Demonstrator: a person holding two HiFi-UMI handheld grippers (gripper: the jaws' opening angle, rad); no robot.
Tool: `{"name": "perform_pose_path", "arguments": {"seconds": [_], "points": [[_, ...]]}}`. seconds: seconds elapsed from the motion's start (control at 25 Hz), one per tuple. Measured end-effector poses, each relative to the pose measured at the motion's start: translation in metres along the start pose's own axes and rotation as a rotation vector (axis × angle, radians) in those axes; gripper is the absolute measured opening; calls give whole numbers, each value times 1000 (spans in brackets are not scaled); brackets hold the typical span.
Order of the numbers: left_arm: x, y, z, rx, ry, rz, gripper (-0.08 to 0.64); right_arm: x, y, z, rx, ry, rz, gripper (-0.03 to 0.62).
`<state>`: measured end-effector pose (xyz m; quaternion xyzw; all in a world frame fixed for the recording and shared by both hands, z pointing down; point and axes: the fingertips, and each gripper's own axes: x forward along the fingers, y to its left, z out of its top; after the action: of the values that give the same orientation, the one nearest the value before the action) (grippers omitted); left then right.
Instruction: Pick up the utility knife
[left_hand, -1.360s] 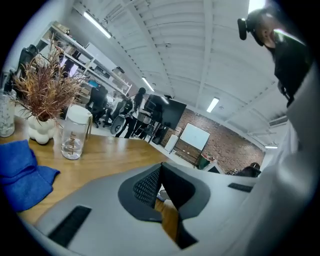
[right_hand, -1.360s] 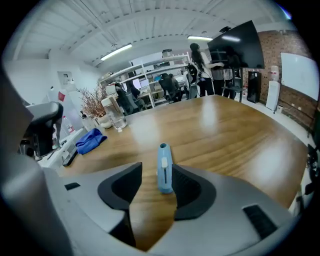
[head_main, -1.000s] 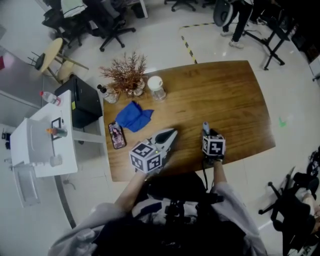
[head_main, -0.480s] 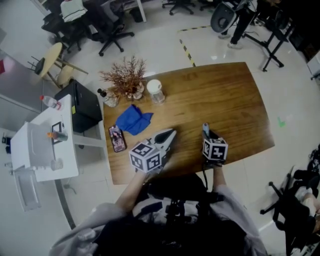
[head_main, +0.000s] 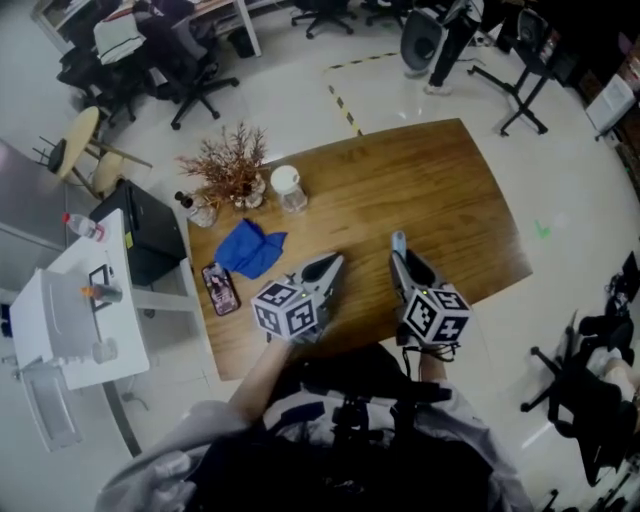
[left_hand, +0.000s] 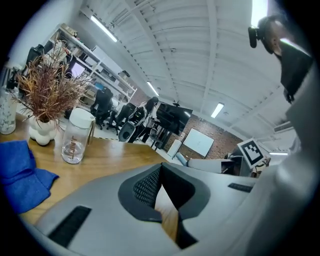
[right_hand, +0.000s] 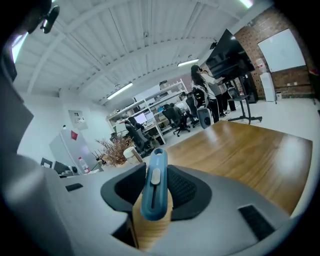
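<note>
The blue utility knife (head_main: 399, 243) (right_hand: 154, 184) is off the wooden table (head_main: 440, 190), held lengthwise between the pads of my right gripper (head_main: 405, 262) (right_hand: 153, 176). Its nose sticks out past the fingertips, pointing away from me. That gripper is shut on the knife's body and hangs above the table's near edge. My left gripper (head_main: 330, 266) (left_hand: 160, 168) rests low over the table to the left of it, its jaws meeting at the tips with nothing between them.
A blue cloth (head_main: 250, 250) and a phone (head_main: 218, 287) lie at the table's left. A lidded glass jar (head_main: 290, 188), a dried plant (head_main: 225, 165) and a small bottle (head_main: 185, 205) stand at the far left corner. A black cabinet (head_main: 140, 230) and white cart (head_main: 70, 310) flank the left side.
My right gripper closed on the knife and rose from the table with it, now larger and nearer in the head view. The left gripper has stayed put.
</note>
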<state>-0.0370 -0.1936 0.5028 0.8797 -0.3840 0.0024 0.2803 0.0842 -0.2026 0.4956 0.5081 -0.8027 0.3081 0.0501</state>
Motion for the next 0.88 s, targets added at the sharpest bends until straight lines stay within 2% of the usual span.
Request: {"name": "perform_pose_path", "arguments": {"seconds": [0.24, 0.52, 0.88], "points": [[1, 0, 0, 60, 6, 40, -2, -10, 11, 8, -34, -15, 3, 149], [0, -10, 4, 146, 1, 28, 0, -8, 8, -7, -54, 18, -10, 141], [0, -5, 1, 133, 11, 52, 0, 2, 0, -14, -58, 53, -19, 141]]}}
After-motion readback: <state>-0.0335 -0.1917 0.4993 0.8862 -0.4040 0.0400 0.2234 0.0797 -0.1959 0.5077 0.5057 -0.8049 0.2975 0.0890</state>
